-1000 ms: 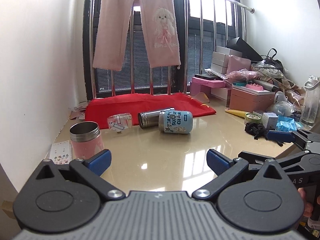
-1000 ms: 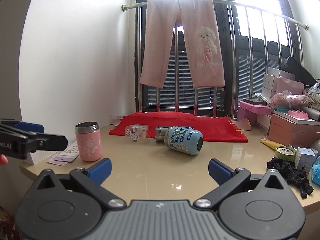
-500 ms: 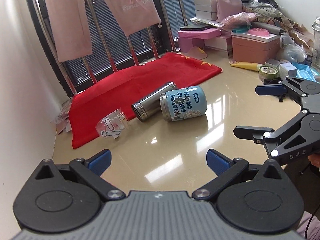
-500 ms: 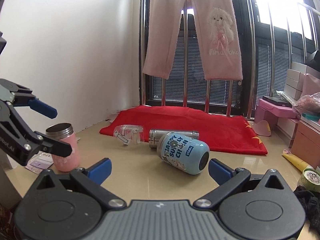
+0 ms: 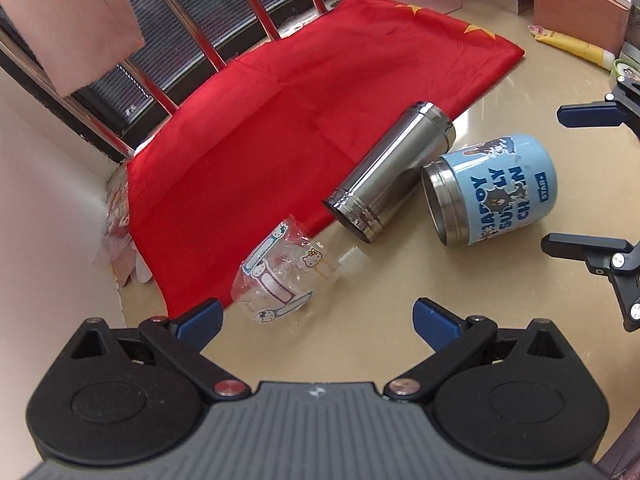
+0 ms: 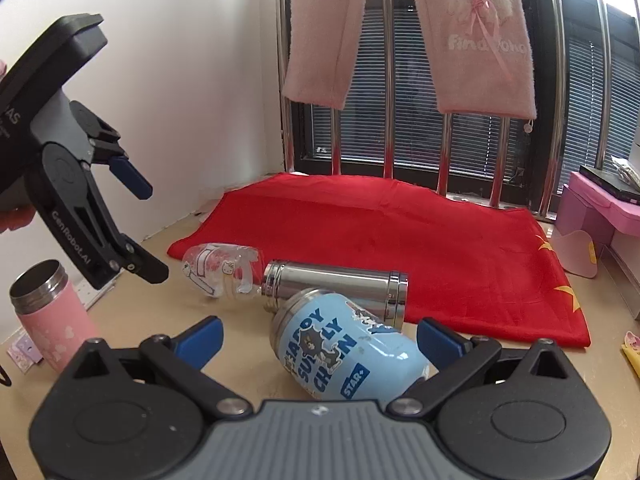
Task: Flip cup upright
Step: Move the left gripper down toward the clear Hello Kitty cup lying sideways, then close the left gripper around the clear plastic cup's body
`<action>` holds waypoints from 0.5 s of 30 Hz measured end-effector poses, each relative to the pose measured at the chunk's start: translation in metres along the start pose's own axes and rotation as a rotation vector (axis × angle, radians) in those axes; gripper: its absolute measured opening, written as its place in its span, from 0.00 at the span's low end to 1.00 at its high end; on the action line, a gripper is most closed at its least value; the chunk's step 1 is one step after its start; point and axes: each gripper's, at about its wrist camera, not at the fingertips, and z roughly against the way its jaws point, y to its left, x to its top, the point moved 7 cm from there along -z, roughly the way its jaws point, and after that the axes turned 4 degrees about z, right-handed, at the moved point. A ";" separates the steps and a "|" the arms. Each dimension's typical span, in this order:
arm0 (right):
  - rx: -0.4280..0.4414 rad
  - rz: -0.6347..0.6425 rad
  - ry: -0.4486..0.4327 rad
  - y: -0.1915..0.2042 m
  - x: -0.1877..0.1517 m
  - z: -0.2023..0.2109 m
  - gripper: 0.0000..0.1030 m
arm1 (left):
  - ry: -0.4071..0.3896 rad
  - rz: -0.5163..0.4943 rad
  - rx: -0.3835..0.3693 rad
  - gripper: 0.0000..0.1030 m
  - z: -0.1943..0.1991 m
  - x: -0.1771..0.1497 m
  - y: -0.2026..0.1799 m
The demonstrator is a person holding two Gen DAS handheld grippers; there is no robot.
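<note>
Directly ahead of your right gripper [image 6: 318, 338], between its open fingers, the blue cup [image 6: 344, 346] lies on its side, mouth pointing away and left. Your left gripper [image 5: 316, 316], also open and empty, hovers farther off, nearer a clear plastic cup [image 5: 276, 276]. Both lie on a glossy beige table [image 5: 360, 320] beside a red cloth [image 5: 280, 120] under a barred window.

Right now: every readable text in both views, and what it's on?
"HAPPY SUNNY CH..N", partly hidden, and "STAR+": blue printed steel cup lying on its side.
"CenRobot.AI": left gripper black finger arm.
"Find", second word blurred: hanging pink fleece trousers.
Clear plastic cartoon cup: labels unreadable.
</note>
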 end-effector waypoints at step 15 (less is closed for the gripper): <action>0.024 -0.104 0.182 -0.042 0.046 -0.048 1.00 | 0.306 -0.268 -0.059 1.00 -0.119 0.032 0.032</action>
